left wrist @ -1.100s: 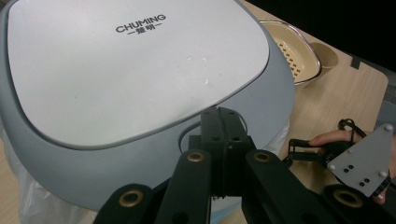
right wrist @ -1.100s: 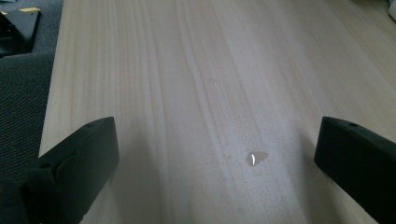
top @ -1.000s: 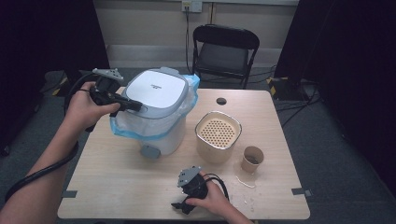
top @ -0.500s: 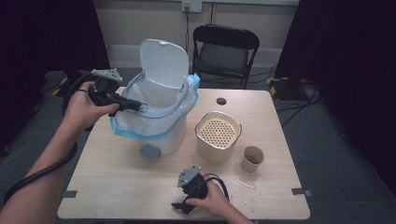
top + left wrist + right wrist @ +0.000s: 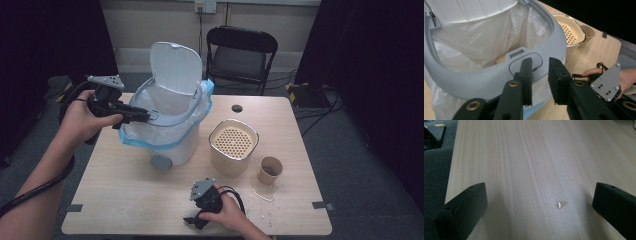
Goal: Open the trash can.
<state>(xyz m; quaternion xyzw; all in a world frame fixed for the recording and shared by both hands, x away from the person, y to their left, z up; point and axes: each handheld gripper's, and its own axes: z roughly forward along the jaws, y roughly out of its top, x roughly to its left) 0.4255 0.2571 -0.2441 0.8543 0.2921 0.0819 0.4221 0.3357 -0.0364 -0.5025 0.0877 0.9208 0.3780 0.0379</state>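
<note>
- Left gripper (image 5: 145, 118): jaws just been opening, parted, nothing between, at bin rim (image 5: 499, 75); lid (image 5: 176, 67) upright.
- Right gripper (image 5: 192, 221): jaws spread wide, empty, on table (image 5: 125, 190).

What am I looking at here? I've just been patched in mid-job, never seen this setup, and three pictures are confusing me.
No robot arm here: a person holds a handheld two-jaw gripper in each hand. The high view looks down on the wooden table from above the person's side. The other two pictures come from cameras riding on the grippers, looking along their black jaws.

The left gripper is at the front rim of a white bin lined with a clear bag; the bin's lid stands open. Its jaws have just been opening, and in the left gripper view they sit slightly apart over the rim's push button, gripping nothing.

The right gripper rests low on the table, jaws wide open and empty.

Also on the table: a beige perforated container and a paper cup.
</note>
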